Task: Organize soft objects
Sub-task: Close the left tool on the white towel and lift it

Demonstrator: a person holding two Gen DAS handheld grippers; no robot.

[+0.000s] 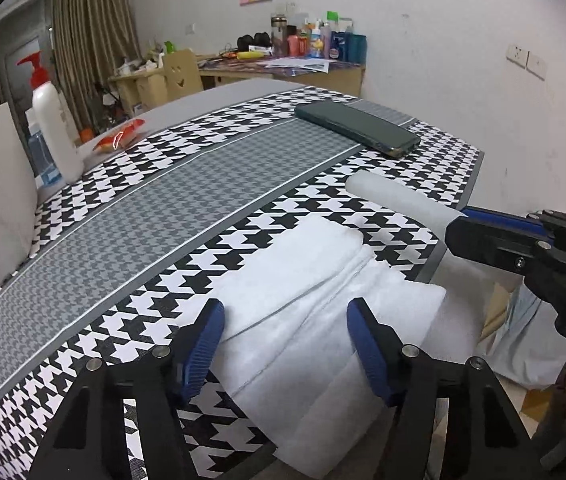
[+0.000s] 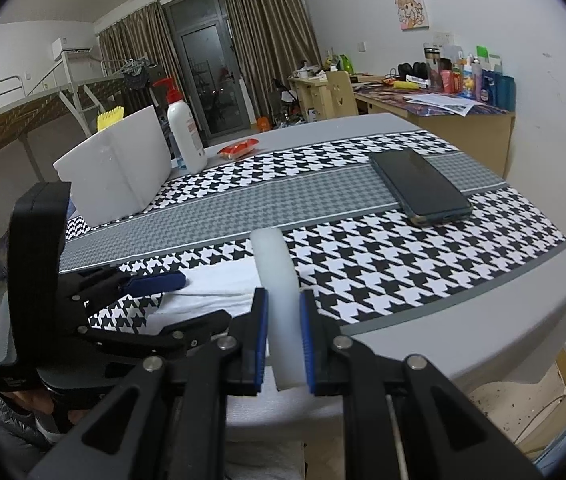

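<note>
the foam roll (image 2: 279, 300) is the thing in play right now. the right gripper (image 2: 283, 344) is clamped on its near end, blue pads pressing it from both sides, and the rest of the roll sticks out forward over the houndstooth cloth (image 2: 383, 256). from the left wrist view you can see the same roll (image 1: 399, 200) poking out of the right gripper (image 1: 459, 226), angled toward the phone (image 1: 357, 128). can't tell if its far end is resting on the cloth or just above it.

next to it, at the near edge of the table, is the white folded pad (image 1: 303, 280), lying flat with its corner hanging over the edge. the left gripper (image 1: 285, 320) sits over it with its fingers wide apart, one on each side of the middle crease, gripping nothing. whether the tips touch the pad i can't say.

further out: a foam block (image 2: 119, 164) standing at the far left, a pump bottle (image 2: 183, 136) beside it, a red packet (image 2: 239, 148) behind that.

my read is the roll is mid-carry and the pad is up next. the roll probably wants to go over by the foam block with the other soft stuff, steering clear of the phone. the left one needs to come down and close on the pad's fold, and since it's floppy it'll likely sag or open up when lifted.
</note>
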